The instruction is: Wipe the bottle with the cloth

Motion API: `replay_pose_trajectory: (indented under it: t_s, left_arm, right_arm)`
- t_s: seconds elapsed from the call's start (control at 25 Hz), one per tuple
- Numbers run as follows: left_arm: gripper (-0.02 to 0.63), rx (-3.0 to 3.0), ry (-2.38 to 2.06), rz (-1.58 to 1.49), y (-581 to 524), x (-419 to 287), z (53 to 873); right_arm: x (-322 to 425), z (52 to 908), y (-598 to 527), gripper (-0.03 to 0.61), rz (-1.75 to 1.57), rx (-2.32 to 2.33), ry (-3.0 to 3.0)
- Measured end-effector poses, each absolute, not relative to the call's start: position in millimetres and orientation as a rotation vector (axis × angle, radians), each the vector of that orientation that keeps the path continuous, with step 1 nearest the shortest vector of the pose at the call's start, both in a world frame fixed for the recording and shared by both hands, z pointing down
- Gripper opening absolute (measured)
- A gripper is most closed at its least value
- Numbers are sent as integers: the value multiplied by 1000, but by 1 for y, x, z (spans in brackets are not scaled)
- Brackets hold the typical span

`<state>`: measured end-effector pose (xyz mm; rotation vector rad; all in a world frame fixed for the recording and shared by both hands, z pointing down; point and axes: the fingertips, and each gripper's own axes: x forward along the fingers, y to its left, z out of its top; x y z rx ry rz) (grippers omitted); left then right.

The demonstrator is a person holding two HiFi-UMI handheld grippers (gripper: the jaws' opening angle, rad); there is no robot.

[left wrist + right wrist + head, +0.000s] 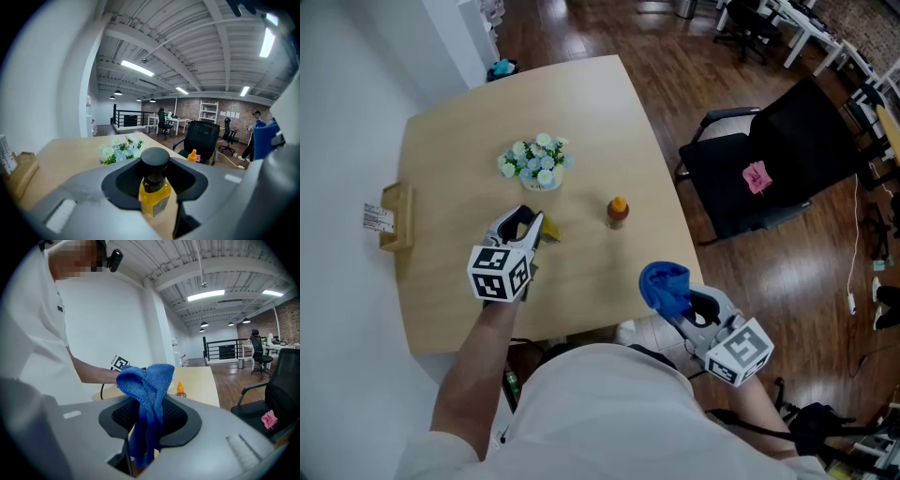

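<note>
A small yellow bottle [154,194] with a black cap stands between the jaws of my left gripper [528,225], which is shut on it. In the head view only a bit of the yellow bottle [551,232] shows beside the gripper, low over the middle of the wooden table [581,103]. My right gripper [680,302] is near the table's front right edge, shut on a bunched blue cloth [665,285]. The cloth [147,399] hangs folded out of the jaws. A second small bottle [618,211] with an orange cap stands upright between the two grippers.
A small pot of white and blue flowers [536,161] stands behind the left gripper. A wooden card holder [396,216] sits at the table's left edge. A black office chair [769,159] with a pink item on it stands to the right of the table.
</note>
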<state>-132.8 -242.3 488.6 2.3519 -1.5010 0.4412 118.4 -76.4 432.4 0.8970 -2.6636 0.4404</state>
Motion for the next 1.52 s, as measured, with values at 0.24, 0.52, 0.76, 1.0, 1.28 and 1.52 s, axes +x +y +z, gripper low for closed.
replay_pose_trajectory:
  t_s: [0.24,0.52,0.76,1.0,1.28,1.52]
  left_arm:
    - [161,2455,-1367,308,-220,-125,423]
    - [161,2558,-1207,270,-184,-106,370]
    - [161,2569,-1129,211,-164,-98,352]
    - [161,2561,-1141,161,-155,-104,336]
    - [161,2568,-1139,127,-154,-101,317]
    - [161,2580,-1136,97,-158,-94,300]
  right_arm:
    - [81,414,-96,127,374,839,-2751]
    - [11,359,-124,127,184,707,-2899]
    - [-39,342,-132,127,130,627,-2967]
    - [-41,368,-127,127,171,620,-2928]
    - [-23,417,-123,127,246,645,-2842]
    - [-1,461,-126,127,317,682,-2758]
